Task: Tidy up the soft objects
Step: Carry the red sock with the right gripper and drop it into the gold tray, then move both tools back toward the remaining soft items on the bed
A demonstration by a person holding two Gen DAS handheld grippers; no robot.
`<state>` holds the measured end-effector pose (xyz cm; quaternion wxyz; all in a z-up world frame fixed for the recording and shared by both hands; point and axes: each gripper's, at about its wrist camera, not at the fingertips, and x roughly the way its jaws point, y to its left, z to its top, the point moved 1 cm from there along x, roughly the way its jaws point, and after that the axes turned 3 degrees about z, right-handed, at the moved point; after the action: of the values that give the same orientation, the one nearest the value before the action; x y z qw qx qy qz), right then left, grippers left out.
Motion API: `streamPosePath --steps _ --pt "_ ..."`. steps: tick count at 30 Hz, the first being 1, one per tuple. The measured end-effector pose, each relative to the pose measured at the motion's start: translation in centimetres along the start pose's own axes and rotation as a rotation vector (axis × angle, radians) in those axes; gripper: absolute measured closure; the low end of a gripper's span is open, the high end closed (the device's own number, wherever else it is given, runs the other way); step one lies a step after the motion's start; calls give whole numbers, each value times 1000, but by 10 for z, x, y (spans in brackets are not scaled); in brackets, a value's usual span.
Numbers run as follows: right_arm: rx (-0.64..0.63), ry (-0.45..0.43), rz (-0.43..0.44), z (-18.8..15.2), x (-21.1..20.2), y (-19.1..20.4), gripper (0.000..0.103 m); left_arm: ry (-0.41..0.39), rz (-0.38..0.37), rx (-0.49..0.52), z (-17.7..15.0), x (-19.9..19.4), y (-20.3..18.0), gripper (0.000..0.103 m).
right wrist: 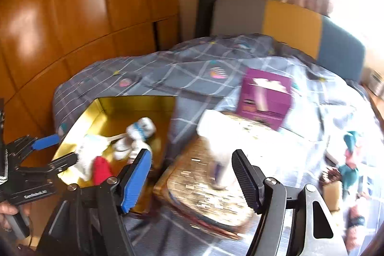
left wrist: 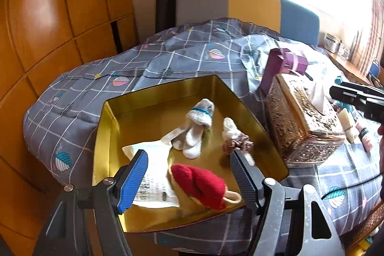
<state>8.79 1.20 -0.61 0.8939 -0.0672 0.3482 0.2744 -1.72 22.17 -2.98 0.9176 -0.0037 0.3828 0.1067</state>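
**Tin's filling up, right hand off for the next one**

Left gripper [left wrist: 189, 178] hovers with jaws apart, nothing pinched; the red sock [left wrist: 199, 185] lies between and just below them in the gold tin [left wrist: 105, 136]. Right gripper [right wrist: 192, 180] is spread and empty too, with the ornate box [right wrist: 204, 196] under it. Looks like we're between picks. Next it needs to swing right to the loose pile [right wrist: 350, 164] and clamp down.

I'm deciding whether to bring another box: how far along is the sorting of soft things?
Done: white socks, red piece and scrunchie lie in the gold tin. In hand: nothing; both hand-held grippers, left and right, are open. Left: teal fabric on the bedspread.
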Motion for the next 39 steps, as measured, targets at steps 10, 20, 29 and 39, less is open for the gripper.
streamPosePath --steps 10,20,29,39 --pt "210 -27 -183 -28 -39 -105 30 -11 -38 93 7 -6 -36 31" --pt "407 -49 -377 -55 -78 -206 20 -49 -99 182 21 -17 -74 31" --pt "590 -40 -668 -98 -93 -308 19 -86 -188 261 39 -30 -125 31" --pt "887 -55 -594 -131 -109 -354 19 -102 -273 396 53 -32 -201 31"
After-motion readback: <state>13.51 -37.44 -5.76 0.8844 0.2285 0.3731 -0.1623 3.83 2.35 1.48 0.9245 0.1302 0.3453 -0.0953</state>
